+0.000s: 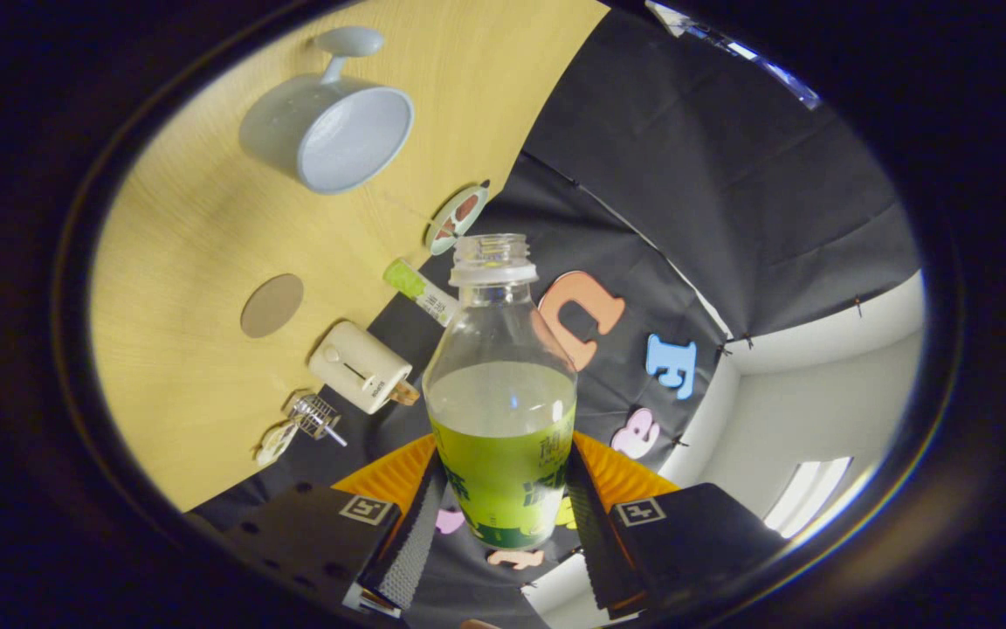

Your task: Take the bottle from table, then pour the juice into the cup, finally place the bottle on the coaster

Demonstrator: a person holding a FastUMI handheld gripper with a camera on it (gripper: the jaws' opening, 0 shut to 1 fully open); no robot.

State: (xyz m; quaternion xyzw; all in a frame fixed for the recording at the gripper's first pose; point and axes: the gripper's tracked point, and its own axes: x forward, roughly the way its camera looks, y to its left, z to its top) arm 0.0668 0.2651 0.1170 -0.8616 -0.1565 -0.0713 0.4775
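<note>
My gripper [503,502] is shut on an uncapped clear bottle [500,393] with a green label, both fingers pressing on its lower body. The bottle is lifted off the table and the whole view is rolled, so the wooden table [197,227] tilts away beyond and to the side of it. The bottle holds pale liquid up to about mid-height. A pale blue cup [333,127] with a handle stands on the table well beyond the bottle's mouth, its opening facing me and looking empty. A round brown coaster [272,305] lies flat on the table between the cup and my fingers.
A cream toaster-like box [360,366] sits near the table's edge, with a small metal whisk [315,417] beside it. A green-ended tube [420,291] and a small round patterned plate [456,218] lie along the table edge close to the bottle neck. The black booth wall hangs behind.
</note>
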